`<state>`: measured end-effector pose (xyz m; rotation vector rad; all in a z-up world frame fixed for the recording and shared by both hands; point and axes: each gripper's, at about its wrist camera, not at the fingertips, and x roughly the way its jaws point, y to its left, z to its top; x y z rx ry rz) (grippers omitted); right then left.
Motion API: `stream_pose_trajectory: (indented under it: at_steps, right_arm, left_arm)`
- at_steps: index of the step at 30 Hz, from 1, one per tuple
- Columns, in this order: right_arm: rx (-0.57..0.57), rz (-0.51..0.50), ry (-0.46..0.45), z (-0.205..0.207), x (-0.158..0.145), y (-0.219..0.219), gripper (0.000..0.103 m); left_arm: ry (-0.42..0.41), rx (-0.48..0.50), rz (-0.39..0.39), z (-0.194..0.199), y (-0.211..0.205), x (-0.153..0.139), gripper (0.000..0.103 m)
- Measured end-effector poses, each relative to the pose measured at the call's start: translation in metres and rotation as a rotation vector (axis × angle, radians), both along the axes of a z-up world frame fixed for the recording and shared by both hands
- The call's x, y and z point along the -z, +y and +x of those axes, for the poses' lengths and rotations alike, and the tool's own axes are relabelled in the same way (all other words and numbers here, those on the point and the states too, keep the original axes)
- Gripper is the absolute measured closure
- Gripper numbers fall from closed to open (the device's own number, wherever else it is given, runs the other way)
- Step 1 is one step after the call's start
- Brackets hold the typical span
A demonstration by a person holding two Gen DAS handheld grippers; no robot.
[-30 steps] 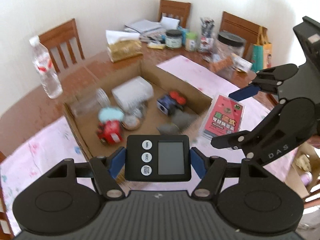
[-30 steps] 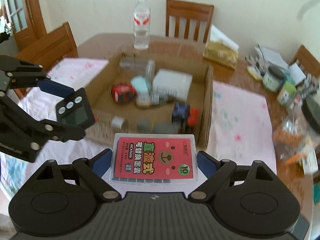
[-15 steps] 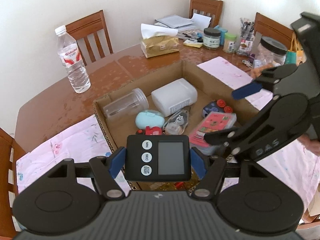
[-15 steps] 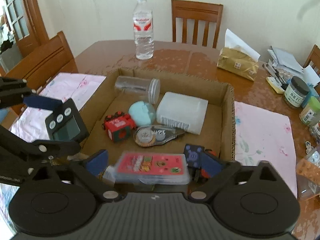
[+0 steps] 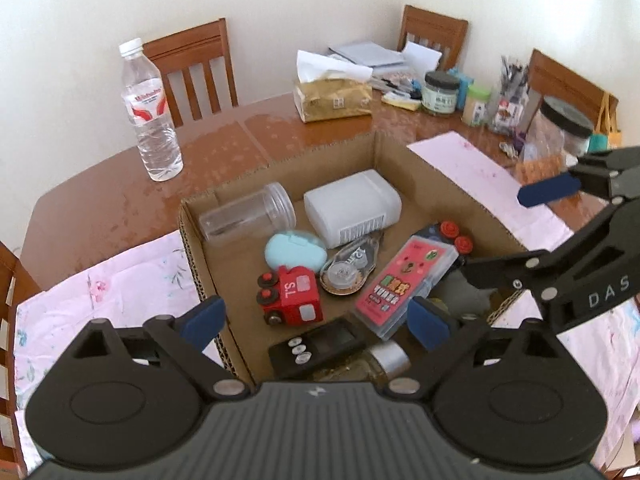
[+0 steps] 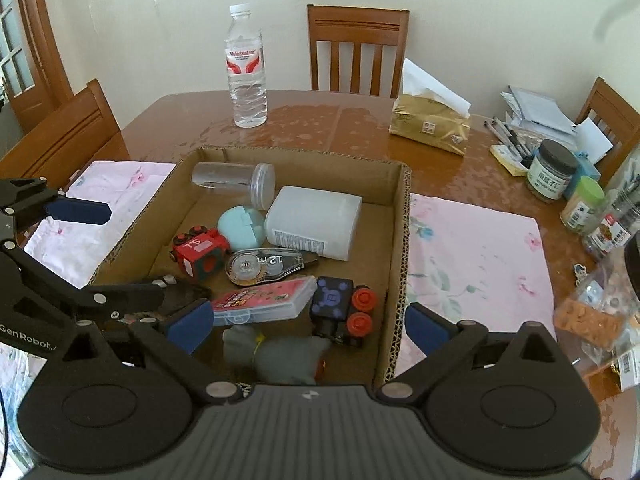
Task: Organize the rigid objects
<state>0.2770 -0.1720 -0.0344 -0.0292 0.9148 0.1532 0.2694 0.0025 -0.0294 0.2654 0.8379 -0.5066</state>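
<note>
An open cardboard box (image 5: 452, 176) on the wooden table holds a clear jar (image 5: 248, 216), a white container (image 5: 352, 208), a teal case (image 5: 294, 250), a tape dispenser (image 5: 350, 266) and a red toy car (image 5: 292, 296). The black timer (image 5: 320, 346) lies loose at the box's near edge; above it the jaws of my left gripper (image 5: 317, 320) are opening, and the pads do not touch it. A pink card case (image 6: 264, 300) rests beside a blue toy (image 6: 340, 304). Over them my right gripper (image 6: 307, 326) stands open and holds nothing.
A water bottle (image 5: 150, 112) stands beyond the box on the left. A tissue pack (image 5: 332, 96), jars (image 5: 440, 92) and papers crowd the far right. Pink placemats (image 5: 100, 280) flank the box, and wooden chairs ring the table.
My left gripper let go of the black timer, which now lies in the box. The pink card case left my right gripper and settled inside the box. Both grippers came over the box.
</note>
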Motion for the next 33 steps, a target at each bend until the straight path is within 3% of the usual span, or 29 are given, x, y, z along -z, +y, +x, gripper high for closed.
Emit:
stream_pose_trajectory:
  at_steps: [8, 16, 19, 23, 33]
  right_arm:
    - [0.037, -0.029, 0.047, -0.009, -0.012, 0.008, 0.000]
    - [0.114, -0.084, 0.083, -0.026, -0.025, 0.012, 0.000]
    - [0.123, -0.082, 0.088, -0.033, -0.030, 0.011, 0.000]
    - [0.125, -0.086, 0.080, -0.039, -0.035, 0.008, 0.000]
    - [0.115, -0.073, 0.064, -0.044, -0.043, 0.000, 0.000]
  left_arm:
    - [-0.023, -0.139, -0.026, -0.015, 0.009, -0.013, 0.005]
    - [0.011, -0.374, -0.018, -0.040, 0.010, -0.032, 0.005]
    - [0.045, -0.406, -0.020, -0.048, 0.007, -0.036, 0.005]
    - [0.038, -0.453, 0.028, -0.057, 0.001, -0.043, 0.005]
    - [0.061, -0.537, 0.039, -0.071, -0.001, -0.051, 0.005]
